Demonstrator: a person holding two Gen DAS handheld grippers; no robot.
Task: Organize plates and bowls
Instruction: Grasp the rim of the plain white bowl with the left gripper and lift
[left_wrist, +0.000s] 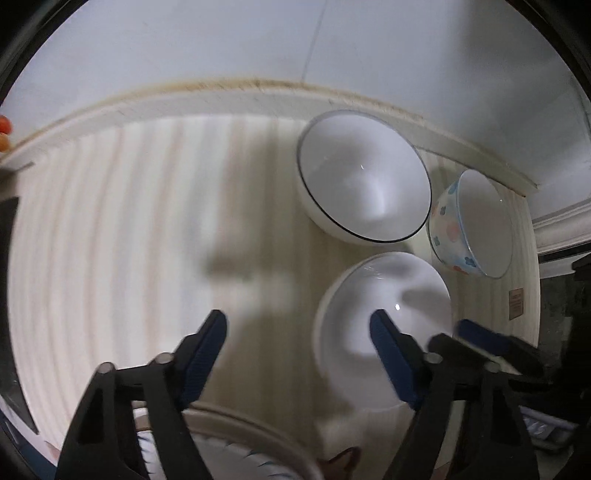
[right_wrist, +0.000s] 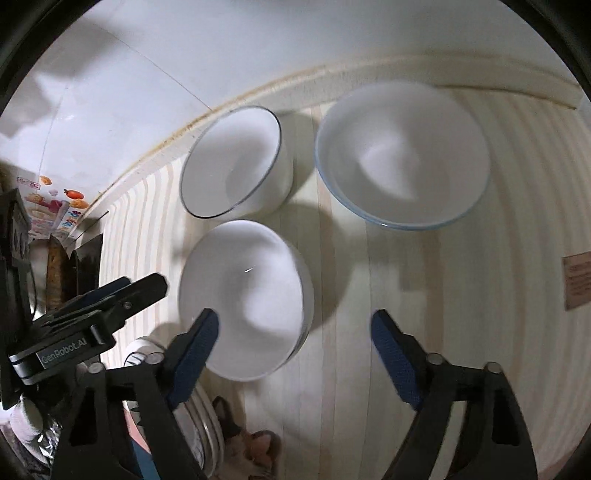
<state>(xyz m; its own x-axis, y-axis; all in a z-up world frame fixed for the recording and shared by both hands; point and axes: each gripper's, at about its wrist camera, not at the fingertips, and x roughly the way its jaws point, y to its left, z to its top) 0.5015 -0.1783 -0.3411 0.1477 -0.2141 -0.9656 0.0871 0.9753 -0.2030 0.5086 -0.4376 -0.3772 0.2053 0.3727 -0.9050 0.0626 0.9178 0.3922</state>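
Three bowls clustered on striped desk (right_wrist: 461, 295), likely for nesting: plain white bowl (right_wrist: 245, 299) just ahead of released, empty right gripper (right_wrist: 295, 325); left gripper (left_wrist: 297, 325) likewise spread, holding nothing.

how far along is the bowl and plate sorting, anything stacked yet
Little looks done. Three bowls stand apart on the striped mat: the black-rimmed bowl, the plain white bowl and the floral bowl, none nested. Some plates seem stacked at the near edge, partly hidden. Nothing is in hand: the left gripper and right gripper are both open and empty. Gathering the bowls is still left.
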